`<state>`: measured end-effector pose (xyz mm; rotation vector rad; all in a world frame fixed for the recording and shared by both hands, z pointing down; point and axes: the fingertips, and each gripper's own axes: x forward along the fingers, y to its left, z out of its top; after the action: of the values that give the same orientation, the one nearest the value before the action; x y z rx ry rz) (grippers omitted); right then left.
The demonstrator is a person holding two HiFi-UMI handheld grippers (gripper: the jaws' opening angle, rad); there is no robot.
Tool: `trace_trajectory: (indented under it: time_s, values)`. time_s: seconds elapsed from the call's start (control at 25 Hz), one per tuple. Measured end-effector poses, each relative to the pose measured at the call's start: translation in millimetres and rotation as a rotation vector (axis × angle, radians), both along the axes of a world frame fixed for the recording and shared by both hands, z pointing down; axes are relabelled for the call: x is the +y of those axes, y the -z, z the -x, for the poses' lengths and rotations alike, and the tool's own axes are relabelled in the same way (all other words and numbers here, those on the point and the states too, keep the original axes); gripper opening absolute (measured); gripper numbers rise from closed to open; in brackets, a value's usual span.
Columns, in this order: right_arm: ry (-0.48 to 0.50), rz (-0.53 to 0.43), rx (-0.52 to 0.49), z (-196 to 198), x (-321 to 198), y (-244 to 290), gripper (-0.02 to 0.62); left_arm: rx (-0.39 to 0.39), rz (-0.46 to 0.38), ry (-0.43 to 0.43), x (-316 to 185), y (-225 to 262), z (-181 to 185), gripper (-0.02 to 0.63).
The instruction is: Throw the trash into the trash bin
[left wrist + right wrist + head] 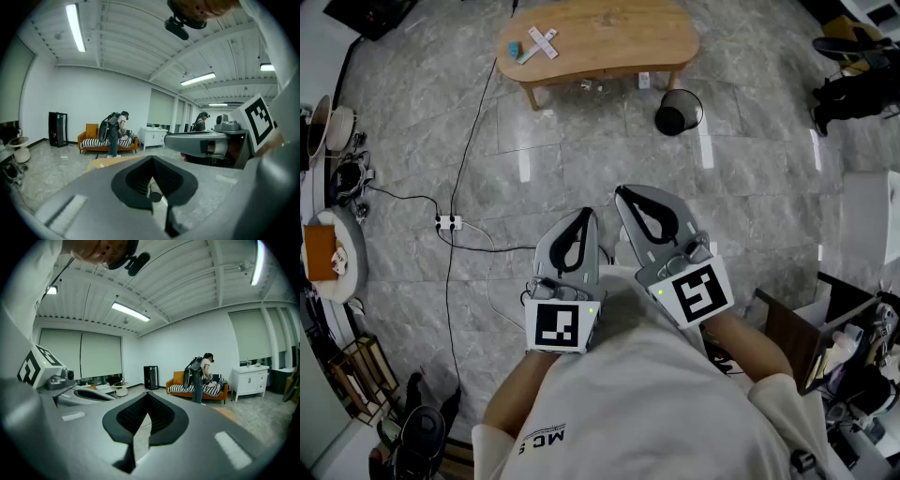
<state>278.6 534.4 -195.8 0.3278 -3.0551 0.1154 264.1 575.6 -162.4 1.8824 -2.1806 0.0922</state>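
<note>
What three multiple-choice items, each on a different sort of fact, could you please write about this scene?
1. Where is the trash bin? A on the table; B on the floor beside the wooden table; C between the grippers.
2. What colour is the sofa? A orange; B green; C white.
3. How are the right gripper's jaws? A wide apart; B shut on trash; C shut, empty.
Key: B, the head view shows it on the floor; A, its frame is orange; C, the jaws meet with nothing between.
</note>
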Motion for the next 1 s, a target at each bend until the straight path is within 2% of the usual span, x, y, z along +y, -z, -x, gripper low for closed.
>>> trace_trajectory:
  time_s: [0.08, 0.16, 0.28, 0.36, 0.44, 0.56, 0.72, 1.0]
  values:
    - [-0.025, 0.03, 0.09, 3.6, 15.1, -29.1, 0.021, 0.001, 0.063, 0.023, 17.5, -12.8, 15.8, 0.001]
    - [-0.038, 0.055, 0.168, 7.8, 33.6, -52.5, 0.021, 0.0, 0.087, 0.037, 33.3, -20.0, 29.0, 0.0]
    - [0.001, 0.046, 0.263, 25.0, 71.6, -73.3, 0.021, -0.006, 0.138, 0.02, 58.5, -36.9, 43.2, 0.001]
    - [-0.006, 0.082, 0.271, 42.5, 81.9, -76.2, 0.021, 0.008, 0.15, 0.016, 67.7, -41.0, 61.8, 0.001]
    - [-0.038, 0.107, 0.284, 57.5, 79.5, -78.0, 0.021, -0.002, 0.125, -0.003, 64.5, -36.6, 79.5, 0.001]
    - [-0.055, 0.102, 0.299, 88.4, 85.2, -80.3, 0.021, 0.023, 0.119, -0.016, 71.4, -39.7, 108.1, 0.001]
    - [-0.039, 0.113, 0.332, 132.8, 107.6, -87.9, 0.021, 0.056, 0.124, 0.012, 89.7, -44.9, 159.7, 0.001]
    - [0.013, 0.1, 0.327, 194.4, 128.2, -91.8, 0.021, 0.08, 0.127, 0.008, 96.7, -50.8, 211.4, 0.001]
